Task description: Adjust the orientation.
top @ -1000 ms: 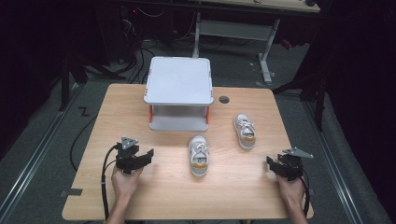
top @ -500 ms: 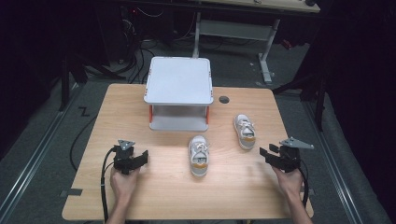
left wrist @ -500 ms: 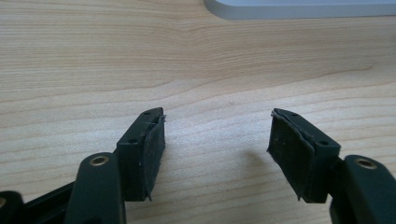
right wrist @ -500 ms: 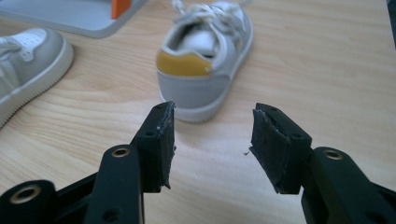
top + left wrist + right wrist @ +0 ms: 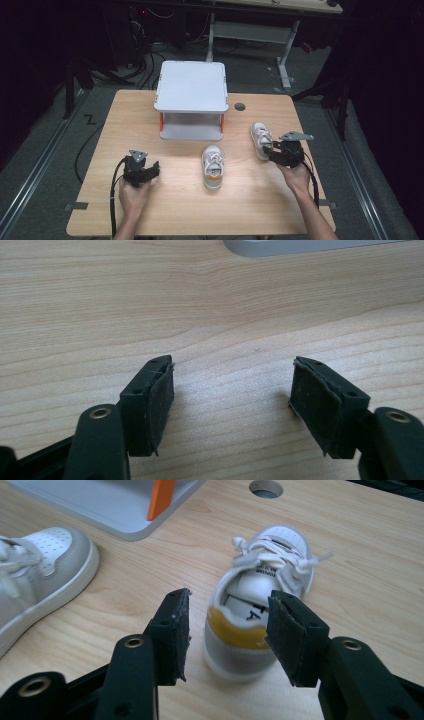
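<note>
White leather with a yellow heel tab: that is the shoe (image 5: 257, 610) in front of my right gripper (image 5: 227, 630). It sits upright on its sole on the wooden table (image 5: 125, 115), heel toward me and toe pointing away, laces loose across the tongue. My right jaws are spread apart, one on each side of the heel. I cannot tell whether the pads (image 5: 175, 630) touch the shoe. From above, my right gripper (image 5: 274, 150) is at the shoe's (image 5: 260, 137) heel end.

Taking the grey two-tier rack (image 5: 191, 97) as the landmark, this shoe stands to the right of the rack's front corner, near it but apart. A round cable hole (image 5: 240, 106) in the table lies just right of the rack, beyond the shoe's toe. The rack's orange post (image 5: 161, 497) and its lower shelf show past the shoe in my right gripper view.

The second shoe (image 5: 213, 166), its twin, lies in front of the rack, roughly below the rack's right half, apart from the first shoe and to its left. Its toe (image 5: 45, 565) shows at the left edge of my right gripper view.

My left gripper (image 5: 152, 170) rests low over the table, in front of the rack and off to its left, well apart from both shoes. Its jaws stand wide apart with nothing but bare wood between them (image 5: 232, 390); the rack's lower edge (image 5: 300, 246) shows ahead.
</note>
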`<action>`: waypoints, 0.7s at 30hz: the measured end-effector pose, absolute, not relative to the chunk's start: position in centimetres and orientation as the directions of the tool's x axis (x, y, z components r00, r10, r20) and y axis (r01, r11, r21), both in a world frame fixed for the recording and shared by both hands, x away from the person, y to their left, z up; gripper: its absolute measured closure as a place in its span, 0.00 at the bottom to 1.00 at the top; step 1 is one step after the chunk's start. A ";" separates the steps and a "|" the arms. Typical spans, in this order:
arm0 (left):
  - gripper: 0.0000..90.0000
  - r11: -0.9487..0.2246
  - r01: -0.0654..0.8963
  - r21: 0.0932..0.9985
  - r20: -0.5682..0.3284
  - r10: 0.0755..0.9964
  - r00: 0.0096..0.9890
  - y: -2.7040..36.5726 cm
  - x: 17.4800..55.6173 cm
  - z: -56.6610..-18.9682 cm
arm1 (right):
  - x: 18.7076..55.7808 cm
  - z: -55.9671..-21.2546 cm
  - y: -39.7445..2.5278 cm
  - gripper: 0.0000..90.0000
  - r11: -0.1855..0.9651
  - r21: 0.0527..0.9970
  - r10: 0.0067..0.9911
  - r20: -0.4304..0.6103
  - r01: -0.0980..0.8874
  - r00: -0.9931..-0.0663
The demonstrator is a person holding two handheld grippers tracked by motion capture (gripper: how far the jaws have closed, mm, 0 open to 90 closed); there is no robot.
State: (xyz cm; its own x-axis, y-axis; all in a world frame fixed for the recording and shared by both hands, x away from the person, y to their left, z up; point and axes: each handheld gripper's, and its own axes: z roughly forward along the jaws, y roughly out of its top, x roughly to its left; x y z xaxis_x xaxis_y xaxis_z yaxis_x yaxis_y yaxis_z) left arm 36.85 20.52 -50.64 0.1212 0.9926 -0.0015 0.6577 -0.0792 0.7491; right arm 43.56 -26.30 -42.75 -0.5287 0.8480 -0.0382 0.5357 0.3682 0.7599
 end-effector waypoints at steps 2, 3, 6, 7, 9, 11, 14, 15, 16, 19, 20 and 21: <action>0.37 -0.077 0.658 0.749 -0.003 0.993 0.120 20.5 36.8 -50.6 | 44.4 -43.0 -25.7 0.59 0.378 0.748 0.848 -0.044 0.546 -0.528; 0.37 -0.077 0.658 0.749 -0.003 0.993 0.120 20.5 36.8 -50.6 | 44.9 -43.1 -25.4 0.59 0.384 0.739 0.847 -0.042 0.554 -0.531; 0.37 -0.077 0.658 0.749 -0.003 0.993 0.120 20.5 36.8 -50.6 | 46.2 -43.7 -24.6 0.62 0.411 0.705 0.843 -0.052 0.578 -0.536; 0.37 -0.077 0.658 0.750 -0.004 0.993 0.120 20.5 36.8 -50.6 | 46.5 -43.9 -24.4 0.63 0.414 0.700 0.842 -0.051 0.582 -0.537; 0.37 -0.077 0.658 0.749 -0.004 0.993 0.120 20.5 36.8 -50.6 | 47.1 -44.3 -24.0 0.64 0.428 0.674 0.840 -0.051 0.602 -0.540; 0.37 -0.078 0.658 0.749 -0.002 0.993 0.121 20.5 36.8 -50.6 | 47.6 -44.6 -23.6 0.67 0.440 0.654 0.838 -0.054 0.615 -0.543; 0.37 -0.079 0.659 0.748 -0.002 0.993 0.121 20.5 36.8 -50.6 | 48.0 -44.7 -23.3 0.70 0.452 0.634 0.834 -0.049 0.628 -0.550; 0.37 -0.079 0.657 0.749 -0.002 0.993 0.121 20.5 36.8 -50.6 | 48.5 -45.2 -23.0 0.73 0.461 0.613 0.828 -0.038 0.641 -0.559; 0.37 -0.079 0.657 0.749 -0.002 0.993 0.121 20.5 36.8 -50.6 | 48.5 -45.2 -23.0 0.73 0.461 0.613 0.828 -0.038 0.641 -0.559; 0.37 -0.079 0.659 0.748 -0.003 0.993 0.122 20.5 36.8 -50.6 | 49.0 -45.5 -22.8 0.85 0.468 0.595 0.829 -0.041 0.653 -0.557; 0.37 -0.080 0.659 0.748 -0.001 0.992 0.122 20.6 36.8 -50.6 | 49.0 -45.5 -22.9 0.87 0.463 0.597 0.828 -0.028 0.655 -0.560; 0.37 -0.080 0.659 0.748 -0.001 0.992 0.122 20.6 36.8 -50.6 | 49.1 -45.5 -23.1 0.88 0.457 0.600 0.829 -0.019 0.657 -0.559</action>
